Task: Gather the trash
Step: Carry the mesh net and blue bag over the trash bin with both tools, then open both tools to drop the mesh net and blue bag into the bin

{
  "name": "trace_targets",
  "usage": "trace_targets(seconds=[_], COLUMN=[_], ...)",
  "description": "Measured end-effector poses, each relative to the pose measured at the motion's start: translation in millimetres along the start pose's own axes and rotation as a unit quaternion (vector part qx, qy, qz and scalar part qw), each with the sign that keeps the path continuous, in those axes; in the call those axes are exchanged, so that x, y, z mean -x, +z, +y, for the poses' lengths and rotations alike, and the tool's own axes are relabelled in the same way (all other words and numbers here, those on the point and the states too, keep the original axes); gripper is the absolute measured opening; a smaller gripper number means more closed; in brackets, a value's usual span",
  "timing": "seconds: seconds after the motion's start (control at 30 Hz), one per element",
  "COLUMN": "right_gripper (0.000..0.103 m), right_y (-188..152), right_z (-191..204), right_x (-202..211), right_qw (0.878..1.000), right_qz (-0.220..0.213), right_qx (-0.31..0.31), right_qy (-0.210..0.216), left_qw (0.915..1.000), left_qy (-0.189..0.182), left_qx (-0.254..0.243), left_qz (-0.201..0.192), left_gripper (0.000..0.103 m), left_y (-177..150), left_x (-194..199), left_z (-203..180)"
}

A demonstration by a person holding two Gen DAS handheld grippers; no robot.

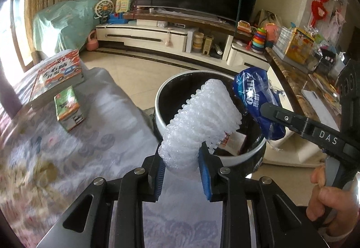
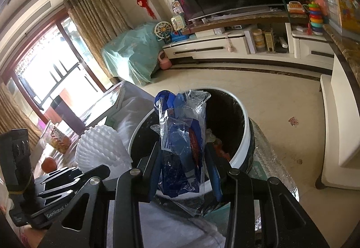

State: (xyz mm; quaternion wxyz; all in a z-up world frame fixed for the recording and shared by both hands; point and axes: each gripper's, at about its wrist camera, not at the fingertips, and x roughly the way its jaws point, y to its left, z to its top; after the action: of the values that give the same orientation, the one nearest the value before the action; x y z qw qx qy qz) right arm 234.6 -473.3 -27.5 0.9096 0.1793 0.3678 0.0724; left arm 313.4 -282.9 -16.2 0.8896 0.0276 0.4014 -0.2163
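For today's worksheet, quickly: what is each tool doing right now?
Left tool: closed on the white foam net, at the trash bin.
Right tool: closed on the blue plastic wrapper, over the same bin.

The bin mouth (image 1: 227,128) at twelve o'clock was left open, flanked by a carton (image 1: 69,110) at ten.

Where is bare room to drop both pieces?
Far half of the bin is bare, beyond the foam net and blue wrapper. Near side is crowded with scraps. Bare cloth lies between carton and bin.
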Motion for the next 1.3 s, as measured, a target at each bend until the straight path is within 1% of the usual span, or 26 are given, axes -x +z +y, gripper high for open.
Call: trace_targets(seconds=[0.23, 0.4, 0.67, 1.07, 1.1, 1.17, 1.2, 1.23, 1.27, 1.3], right_gripper=[0.038, 0.038, 0.039, 0.041, 0.041, 0.041, 0.043, 0.045, 0.05, 0.062], right_y=[8, 12, 17, 23, 24, 25, 26, 25, 26, 28], right_z=[-5, -11, -15, -16, -17, -17, -16, -17, -18, -19], right_x=[-8, -13, -19, -24, -24, -24, -24, -25, -25, -26], right_qw=[1.0, 1.0, 1.0, 1.0, 1.0, 1.0, 1.0, 1.0, 0.999, 0.999], right_qz=[0.006, 0.012, 0.019, 0.024, 0.025, 0.025, 0.026, 0.028, 0.029, 0.03], right_qx=[0.001, -0.002, -0.005, -0.005, -0.006, -0.007, -0.008, -0.01, -0.013, -0.017], right_qy=[-0.005, -0.007, -0.008, -0.011, -0.012, -0.011, -0.011, -0.011, -0.01, -0.009], left_qw=[0.9999, 0.9999, 0.9998, 0.9997, 0.9997, 0.9997, 0.9997, 0.9997, 0.9997, 0.9996], left_qy=[0.004, 0.005, 0.006, 0.012, 0.012, 0.014, 0.015, 0.015, 0.016, 0.017], left_qx=[-0.009, -0.013, -0.011, -0.013, -0.013, -0.012, -0.011, -0.011, -0.011, -0.012], left_qz=[0.004, 0.008, 0.016, 0.014, 0.014, 0.015, 0.016, 0.016, 0.016, 0.017], left_gripper=[0.028, 0.028, 0.029, 0.031, 0.032, 0.039, 0.047, 0.052, 0.053, 0.055], left_y=[19, 26, 31, 35, 35, 36, 36, 36, 36, 36], left_x=[-17, -28, -41, -44, -44, -43, -43, -43, -43, -42], left_z=[-4, -7, -12, -21, -21, -21, -21, -19, -19, -19])
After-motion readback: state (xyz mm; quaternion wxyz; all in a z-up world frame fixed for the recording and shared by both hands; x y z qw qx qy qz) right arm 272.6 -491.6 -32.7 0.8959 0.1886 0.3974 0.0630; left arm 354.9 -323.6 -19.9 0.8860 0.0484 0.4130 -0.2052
